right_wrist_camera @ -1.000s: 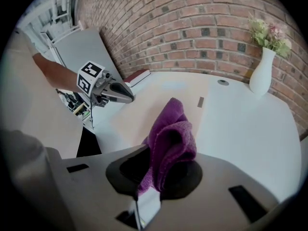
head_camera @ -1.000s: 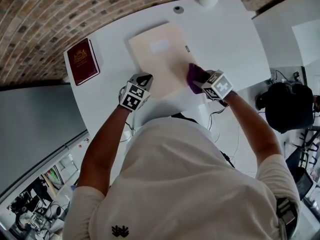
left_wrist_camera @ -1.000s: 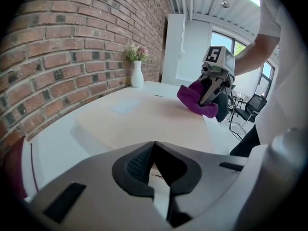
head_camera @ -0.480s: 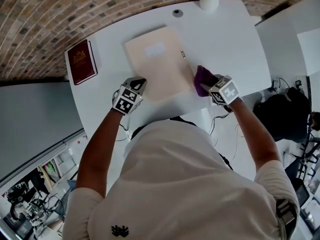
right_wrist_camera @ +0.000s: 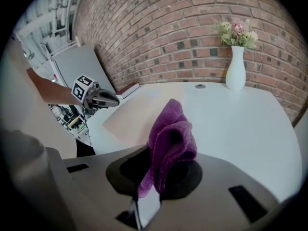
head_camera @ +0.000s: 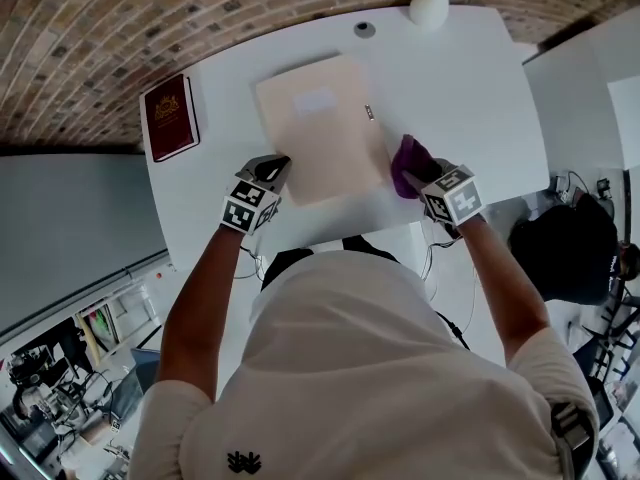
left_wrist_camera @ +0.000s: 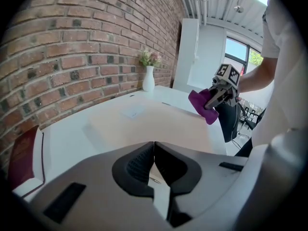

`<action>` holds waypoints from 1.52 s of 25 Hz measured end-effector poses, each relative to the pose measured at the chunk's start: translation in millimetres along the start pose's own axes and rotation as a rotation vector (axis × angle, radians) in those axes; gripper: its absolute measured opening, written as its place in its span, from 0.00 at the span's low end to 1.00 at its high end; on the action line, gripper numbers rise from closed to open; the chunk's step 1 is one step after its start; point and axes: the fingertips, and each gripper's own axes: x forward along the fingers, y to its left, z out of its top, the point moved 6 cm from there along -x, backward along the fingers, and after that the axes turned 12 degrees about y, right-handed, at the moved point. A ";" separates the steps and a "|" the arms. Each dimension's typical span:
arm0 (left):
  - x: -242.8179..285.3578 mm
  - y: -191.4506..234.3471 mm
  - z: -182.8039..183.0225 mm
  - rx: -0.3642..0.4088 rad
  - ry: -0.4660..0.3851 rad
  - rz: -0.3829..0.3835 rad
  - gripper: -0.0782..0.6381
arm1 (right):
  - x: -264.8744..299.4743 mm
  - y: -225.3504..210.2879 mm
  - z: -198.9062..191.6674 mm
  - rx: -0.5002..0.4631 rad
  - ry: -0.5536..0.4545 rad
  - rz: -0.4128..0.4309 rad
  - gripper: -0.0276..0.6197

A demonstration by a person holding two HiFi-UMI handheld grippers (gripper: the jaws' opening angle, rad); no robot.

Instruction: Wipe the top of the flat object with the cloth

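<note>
Cloth (right_wrist_camera: 168,138) clamped in right gripper (right_wrist_camera: 155,179), at right edge of beige folder (head_camera: 320,128) lying flat on white table (head_camera: 470,78). Left gripper (left_wrist_camera: 154,163) jaws together, empty, beside folder's left edge. I'd press cloth flat and sweep leftward in overlapping passes, light pressure.

Red booklet (head_camera: 171,117) and flower vase (head_camera: 431,6) on white table (head_camera: 470,78).

This looks like an office or studio workspace in a converted industrial building. A glossy white table with rounded corners (head_camera: 470,78) stands against an exposed red-brick wall (head_camera: 150,18). At the table's far edge, by the wall, sits a white ceramic vase of pale pink flowers (head_camera: 430,3). On the table's left end lies a dark red booklet with a gold crest (head_camera: 170,116). Right of the table stands a black office chair (head_camera: 565,248). Above the table run bare white ceiling pipes (left_wrist_camera: 202,4), and beyond it is a tall window (left_wrist_camera: 236,49).
</note>
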 end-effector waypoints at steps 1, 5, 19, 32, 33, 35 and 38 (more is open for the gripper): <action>-5.0 -1.7 1.7 -0.013 -0.019 0.005 0.14 | -2.9 1.7 -0.7 0.005 -0.010 -0.011 0.16; -27.4 -12.0 4.1 -0.087 -0.104 -0.001 0.14 | -17.0 12.2 -6.0 0.034 -0.055 -0.071 0.16; -147.4 -48.3 -60.4 -0.225 -0.336 -0.071 0.14 | -39.1 132.7 -2.4 0.038 -0.197 -0.176 0.16; -226.3 -76.3 -126.0 -0.196 -0.353 -0.247 0.14 | -42.6 287.8 -16.3 0.009 -0.271 -0.169 0.16; -230.9 -77.7 -129.1 -0.192 -0.355 -0.256 0.14 | -43.0 296.6 -17.5 0.007 -0.278 -0.171 0.16; -238.9 -80.5 -136.9 -0.180 -0.353 -0.267 0.14 | -43.7 312.4 -20.9 0.004 -0.291 -0.179 0.16; -250.3 -81.5 -149.6 -0.164 -0.344 -0.273 0.14 | -44.1 332.3 -24.3 0.006 -0.305 -0.193 0.16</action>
